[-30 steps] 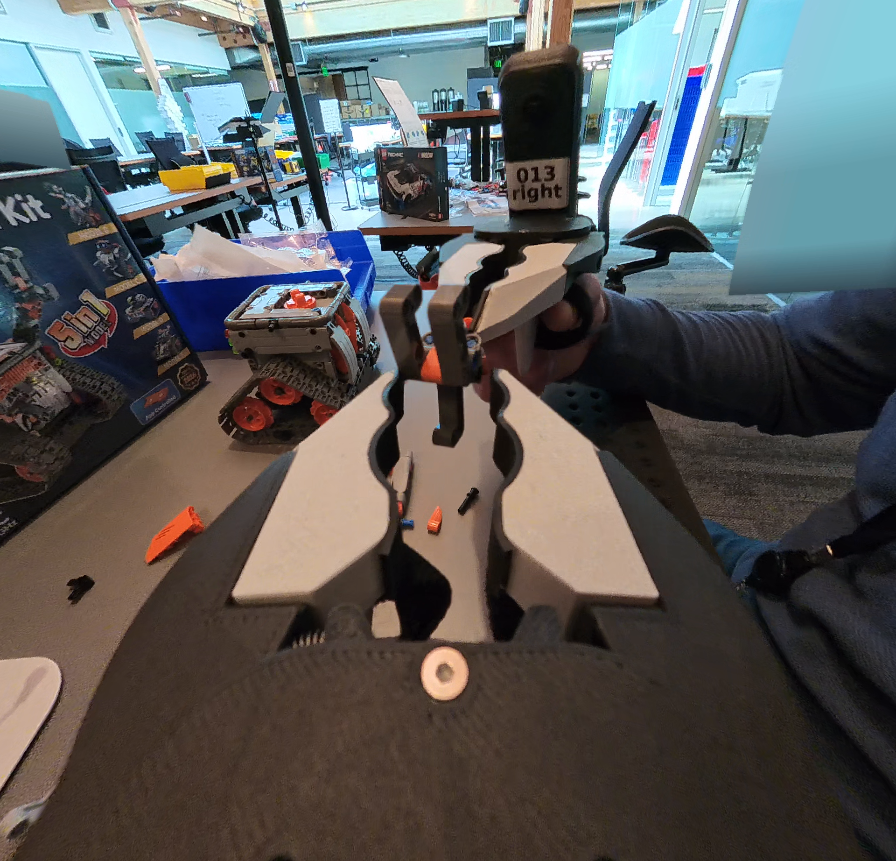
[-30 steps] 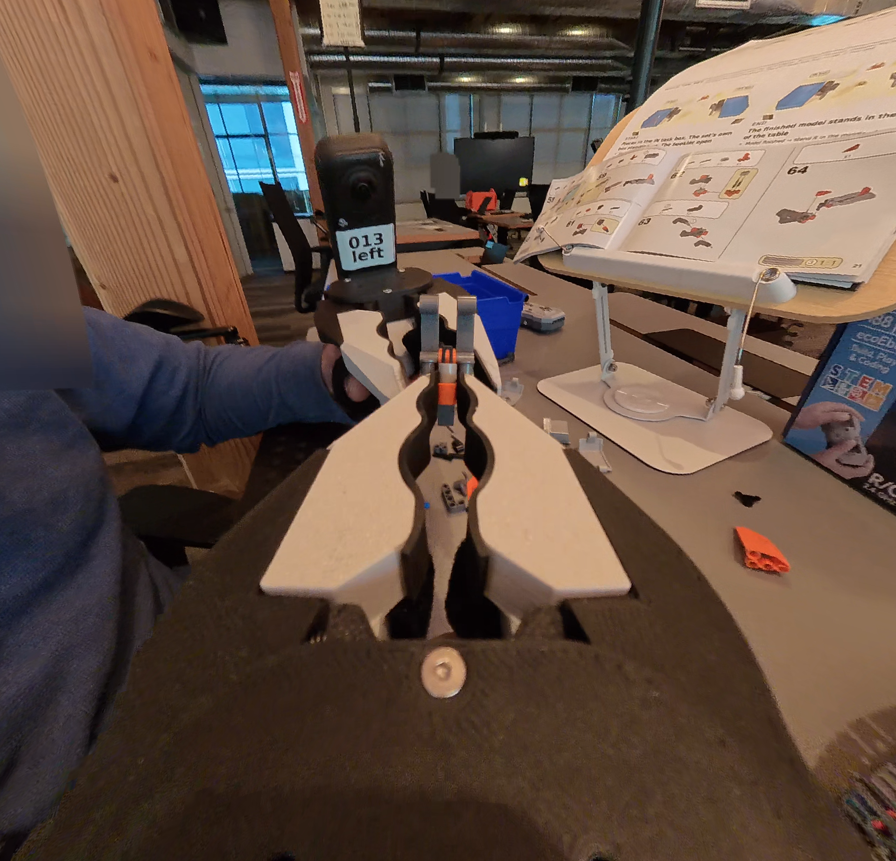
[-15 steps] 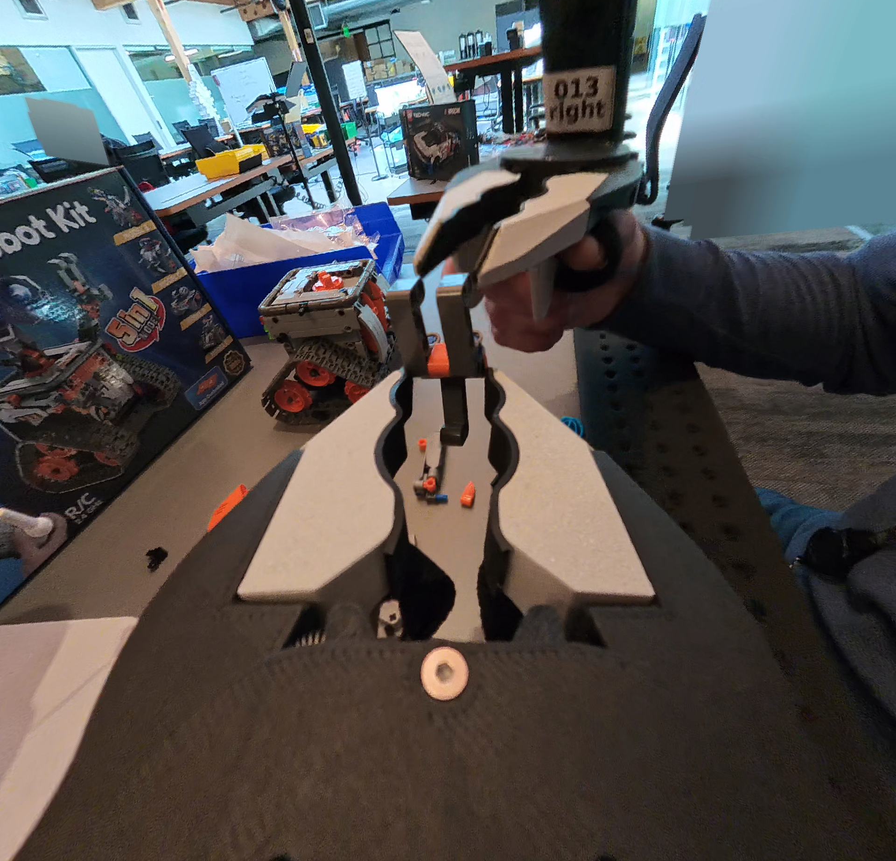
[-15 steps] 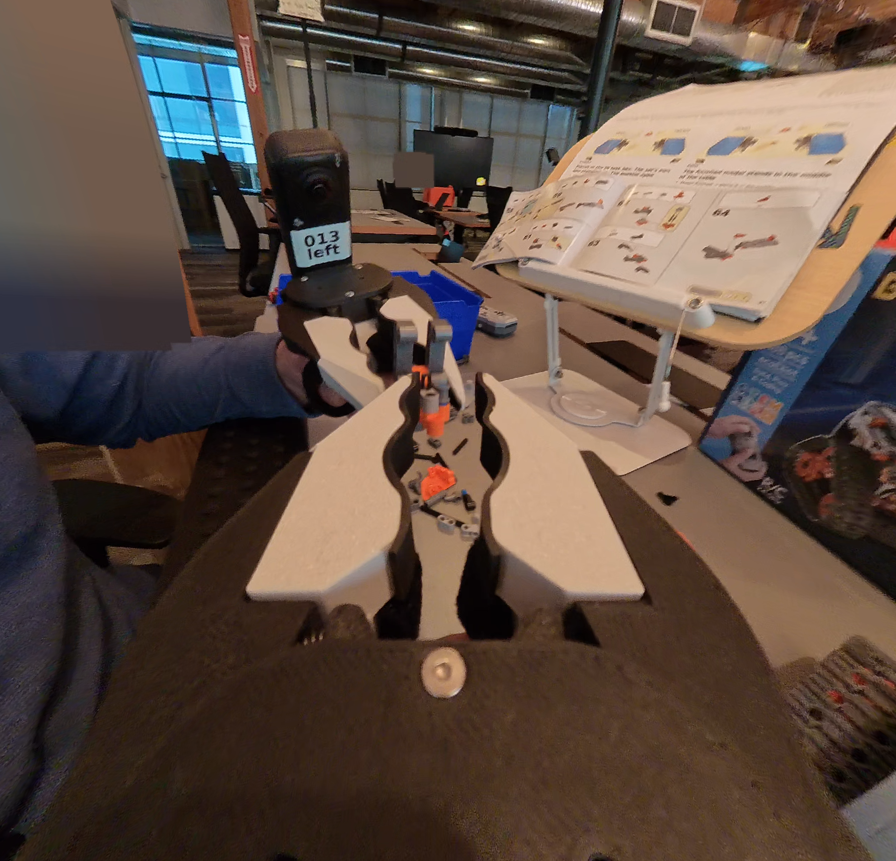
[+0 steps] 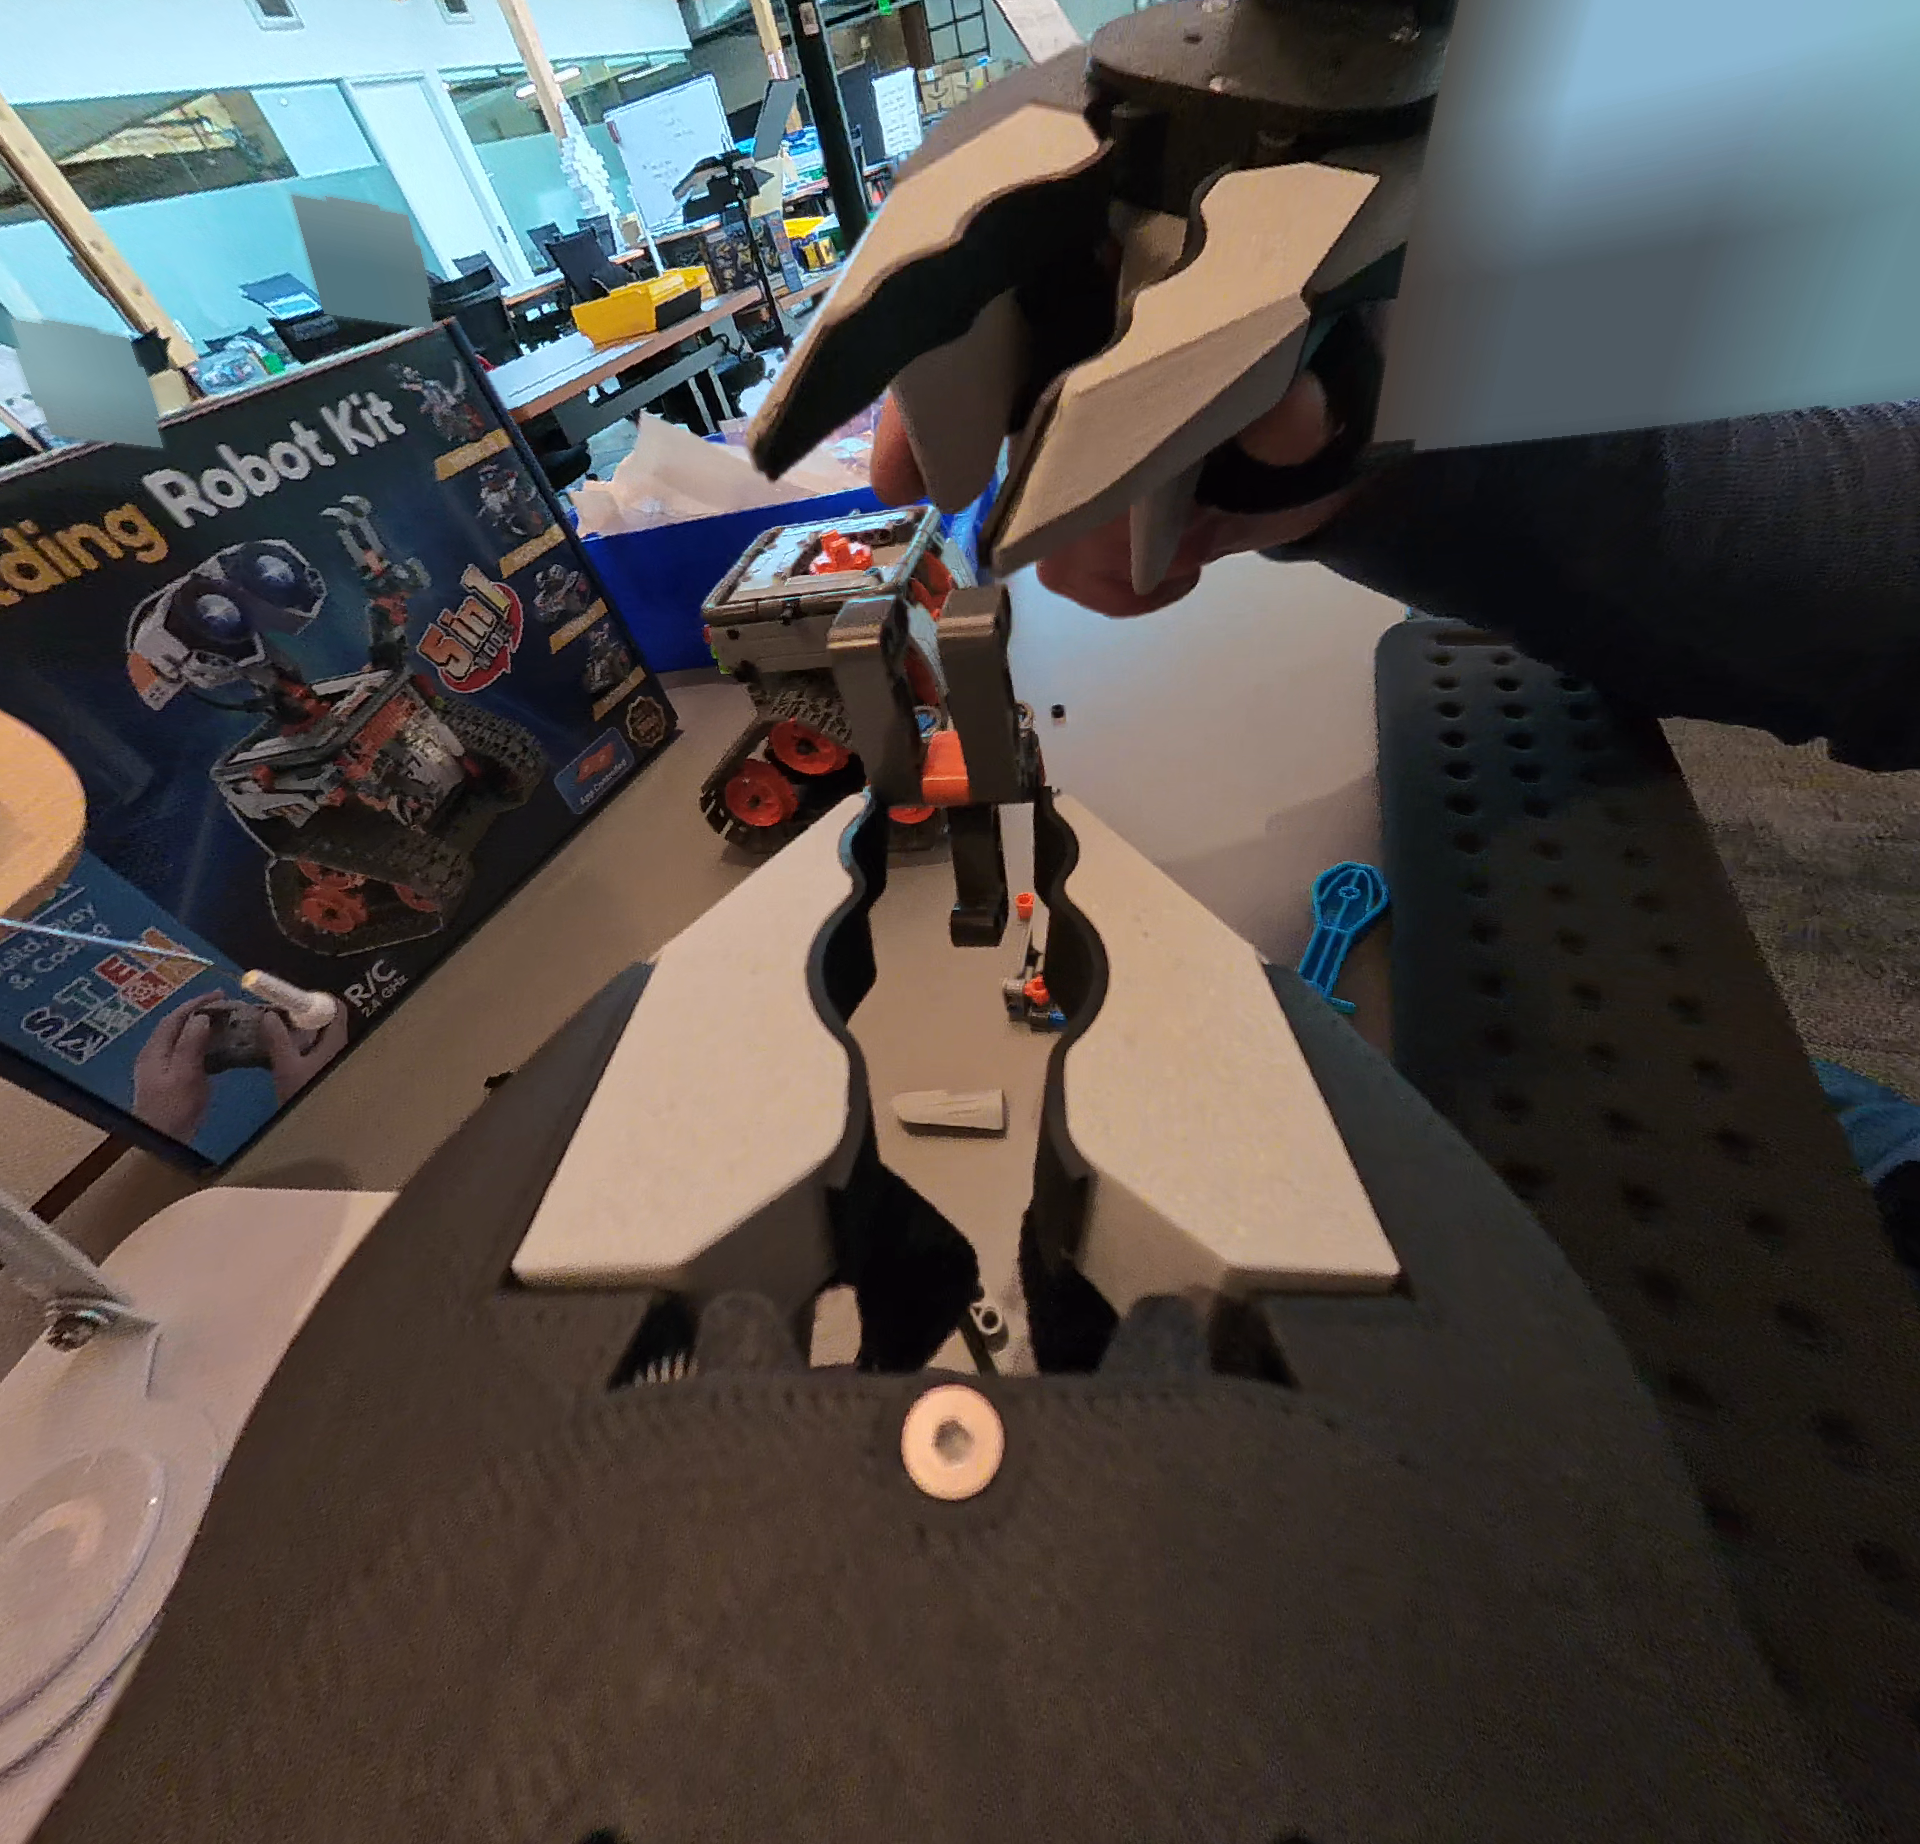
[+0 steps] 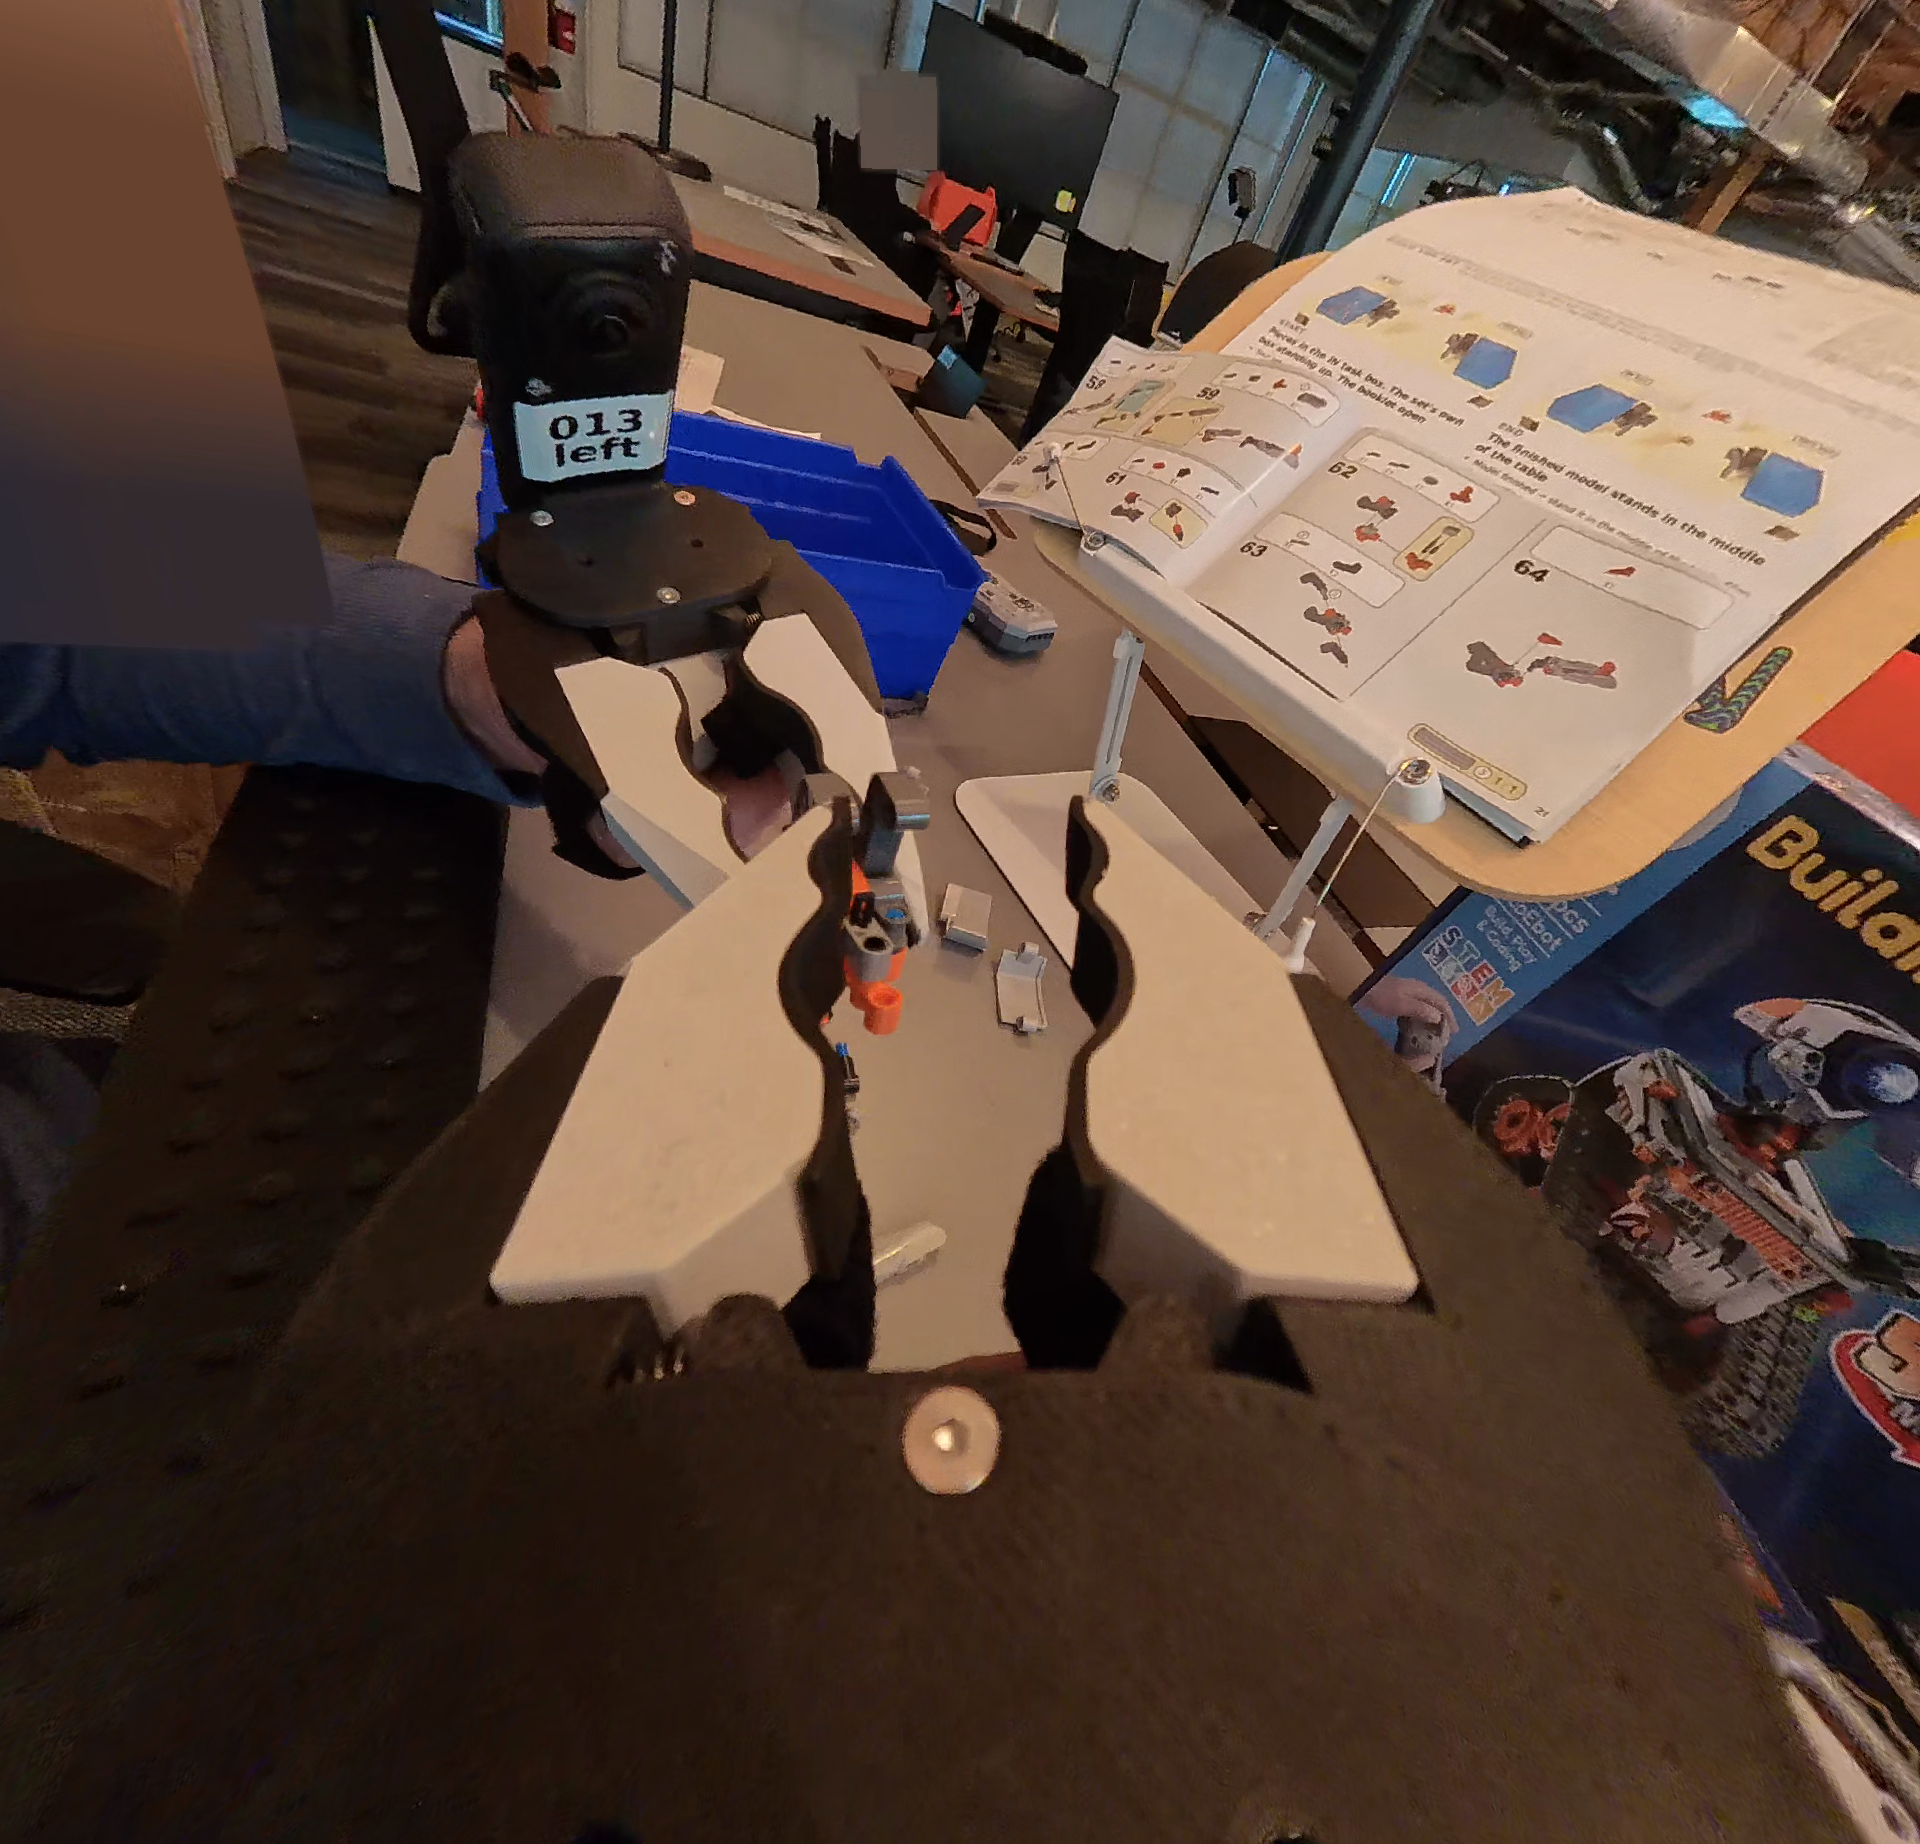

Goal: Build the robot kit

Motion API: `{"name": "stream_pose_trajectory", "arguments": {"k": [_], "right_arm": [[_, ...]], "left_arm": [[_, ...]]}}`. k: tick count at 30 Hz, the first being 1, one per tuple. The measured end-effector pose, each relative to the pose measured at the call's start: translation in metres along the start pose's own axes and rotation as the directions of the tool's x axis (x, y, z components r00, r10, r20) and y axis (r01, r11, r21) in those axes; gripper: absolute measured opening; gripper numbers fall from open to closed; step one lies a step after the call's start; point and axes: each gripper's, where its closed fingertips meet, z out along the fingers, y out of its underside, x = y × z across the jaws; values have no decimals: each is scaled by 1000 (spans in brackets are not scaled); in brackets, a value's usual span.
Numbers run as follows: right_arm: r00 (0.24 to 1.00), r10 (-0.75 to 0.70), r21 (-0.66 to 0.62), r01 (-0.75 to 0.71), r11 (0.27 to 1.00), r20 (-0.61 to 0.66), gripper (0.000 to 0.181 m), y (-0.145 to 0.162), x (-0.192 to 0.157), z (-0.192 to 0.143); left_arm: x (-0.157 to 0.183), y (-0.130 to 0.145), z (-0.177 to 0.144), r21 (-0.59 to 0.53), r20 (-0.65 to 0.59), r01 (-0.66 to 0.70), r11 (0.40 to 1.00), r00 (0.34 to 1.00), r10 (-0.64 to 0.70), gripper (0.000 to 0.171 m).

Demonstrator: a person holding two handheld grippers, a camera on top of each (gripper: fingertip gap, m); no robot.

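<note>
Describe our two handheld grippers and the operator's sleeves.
Both match: left gripper and right gripper have a black textured printed body, a silver bolt at its centre, and a claw of two pale grey wedge fingers with wavy black inner pads. The left's top carries a black camera with a white label. No cables show. Sleeves are dark blue.

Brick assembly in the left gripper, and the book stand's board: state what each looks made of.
Brick assembly: moulded plastic, going by its smooth grey and orange parts with crisp edges and a slight sheen. Board: probably light wood or laminate; it is pale tan and matte, with a rounded corner.
</note>
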Motion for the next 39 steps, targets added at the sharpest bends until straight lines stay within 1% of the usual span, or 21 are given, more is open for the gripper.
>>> {"name": "stream_pose_trajectory", "arguments": {"k": [3,5,6,7,8,9,10,11,12,14,16,17,21,23,24,26,29,32,33,36,39], "right_arm": [[999,37,16,-37,999,23,41,9,4,3],[996,69,49,-72,996,53,34,12,3,2],[993,84,62,-89,994,77,28,13,1,1],[990,88,53,-94,994,112,19,16,-4,1],[988,79,32,-84,996,136,18,20,-9,2],[989,67,26,-71,997,135,22,22,-11,3],[987,62,23,-66,998,149,33,23,-15,5],[986,66,-1,-66,998,153,51,27,-19,9],[989,57,-37,-53,998,137,62,34,-19,14],[991,6,-54,1,999,131,52,42,-24,20],[988,11,-48,-4,999,154,43,44,-31,22],[987,13,-34,-8,999,159,27,43,-33,23],[990,-2,-25,5,1000,143,26,45,-35,23],[988,58,2,-59,998,143,26,41,-32,22],[985,97,29,-102,994,140,25,37,-29,20],[977,168,74,-179,981,128,25,31,-19,16],[951,280,146,-297,944,129,25,25,-7,13],[918,372,211,-394,895,138,25,19,1,11],[902,406,237,-431,871,145,26,17,5,10],[857,483,316,-516,796,180,25,10,14,5],[789,559,386,-613,690,255,25,5,25,-3]], "left_arm": [[-7,3,-2,-2,11,19,1000,1000,-19,27],[-9,5,-1,-6,7,29,1000,1000,-29,26],[-9,7,0,-13,1,31,999,1000,-31,26],[-8,9,1,-25,-7,30,999,1000,-30,26],[-8,13,4,-48,-10,28,998,1000,-28,26],[-7,17,6,-69,-6,14,998,1000,-14,27],[-6,20,8,-86,0,-10,996,1000,10,26],[-4,22,10,-107,5,-39,993,999,40,26],[-2,25,12,-125,9,-69,990,997,71,26],[5,26,15,-146,-5,-107,984,994,107,26],[9,28,17,-157,-12,-125,980,992,125,26],[11,29,18,-162,-24,-131,978,991,129,26],[13,30,19,-145,-45,-106,984,994,101,26],[13,26,18,-107,-61,-73,992,996,67,25],[14,24,17,-83,-74,-62,995,996,56,16],[9,19,16,-59,-41,-59,997,998,56,19],[3,14,14,-36,-10,-57,998,998,56,27],[-3,16,16,-41,41,-95,995,994,97,33],[-2,17,17,-41,44,-101,994,994,103,34],[-9,16,17,-56,113,-152,987,981,157,36],[-17,11,15,-64,193,-213,975,956,221,35]]}}
